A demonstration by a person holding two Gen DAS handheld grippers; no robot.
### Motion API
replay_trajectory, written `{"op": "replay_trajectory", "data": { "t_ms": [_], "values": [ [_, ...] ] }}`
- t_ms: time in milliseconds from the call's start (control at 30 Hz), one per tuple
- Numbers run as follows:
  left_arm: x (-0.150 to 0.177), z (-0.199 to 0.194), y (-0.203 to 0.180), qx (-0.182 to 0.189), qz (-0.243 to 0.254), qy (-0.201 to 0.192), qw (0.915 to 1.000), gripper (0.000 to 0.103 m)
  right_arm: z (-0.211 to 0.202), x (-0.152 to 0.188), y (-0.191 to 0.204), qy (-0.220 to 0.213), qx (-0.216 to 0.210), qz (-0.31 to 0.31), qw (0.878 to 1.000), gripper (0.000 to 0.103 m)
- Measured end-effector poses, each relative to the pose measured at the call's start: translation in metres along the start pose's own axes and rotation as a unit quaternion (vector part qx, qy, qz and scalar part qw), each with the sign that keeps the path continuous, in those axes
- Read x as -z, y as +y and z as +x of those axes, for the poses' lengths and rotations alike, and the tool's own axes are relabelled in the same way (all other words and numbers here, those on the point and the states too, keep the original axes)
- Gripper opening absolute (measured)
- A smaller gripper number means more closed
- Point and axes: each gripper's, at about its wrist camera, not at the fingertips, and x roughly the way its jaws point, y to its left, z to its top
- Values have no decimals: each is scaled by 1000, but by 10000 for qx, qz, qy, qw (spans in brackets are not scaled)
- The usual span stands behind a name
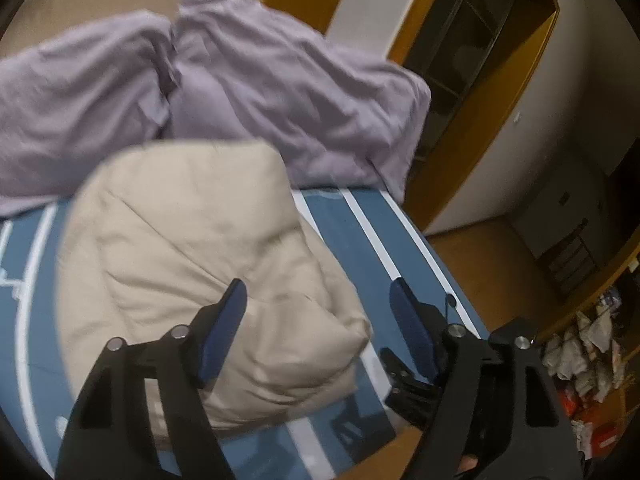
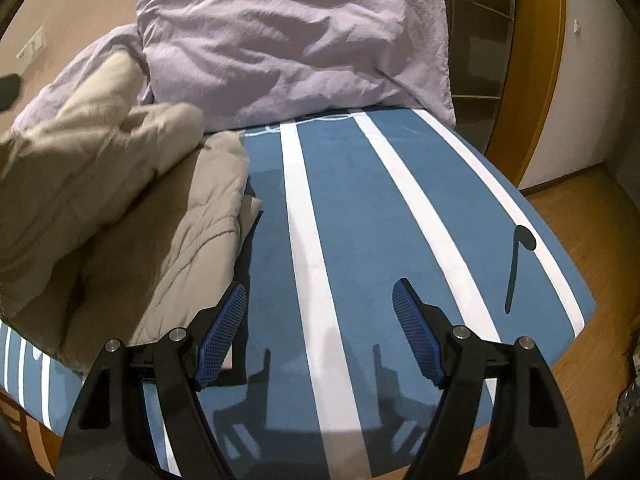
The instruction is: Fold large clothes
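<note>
Left wrist view showed the left tongs [image 1: 318,300] with their blue pads spread wide and nothing pinched between them; a corner of the puffy beige quilted garment [image 1: 192,264] lay below and between the pads, not pressed by either. That garment sat bunched in a thick heap on the blue bed cover with white stripes [image 1: 360,216], blurred in this view. Behind it, two rumpled lilac pillows [image 1: 280,92] leaned side by side at the head of the bed. At the lower right of the same view, part of the right tongs [image 1: 412,384] showed over the bed's edge.

From the right wrist view, the right tongs [image 2: 320,320] also stood wide open and empty, hovering above a bare stretch of the striped cover [image 2: 348,208]. The beige garment [image 2: 120,200] lay to the left of them, piled in folds, its near edge just beside the left pad. A lilac pillow [image 2: 288,48] rested beyond.
</note>
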Motion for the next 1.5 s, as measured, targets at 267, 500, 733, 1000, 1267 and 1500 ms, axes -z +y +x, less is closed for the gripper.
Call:
{"op": "replay_trajectory", "data": {
  "t_ms": [267,500,733,1000,1267,1500],
  "values": [
    [-15,-19,58,-884,-187,-176,9958,76,-2,-8,4,-54,-64,60,9999,77],
    [-10,-11,118,-1496,-545,28,9872,76,-2,-10,8,-5,-70,84,9999,78],
    [5,7,138,-1565,-743,274,9845,76,0,-12,5,60,-6,135,9999,78],
    [19,31,125,-1469,-794,341,9854,77,-16,-30,-2,-149,-38,313,9994,78],
    [23,57,97,-1564,-447,440,9857,77,-38,-53,4,-424,-294,339,9981,77],
    [30,71,78,-1610,-46,516,9856,77,-43,-67,44,-381,-836,-145,9957,48]
  ]
}}
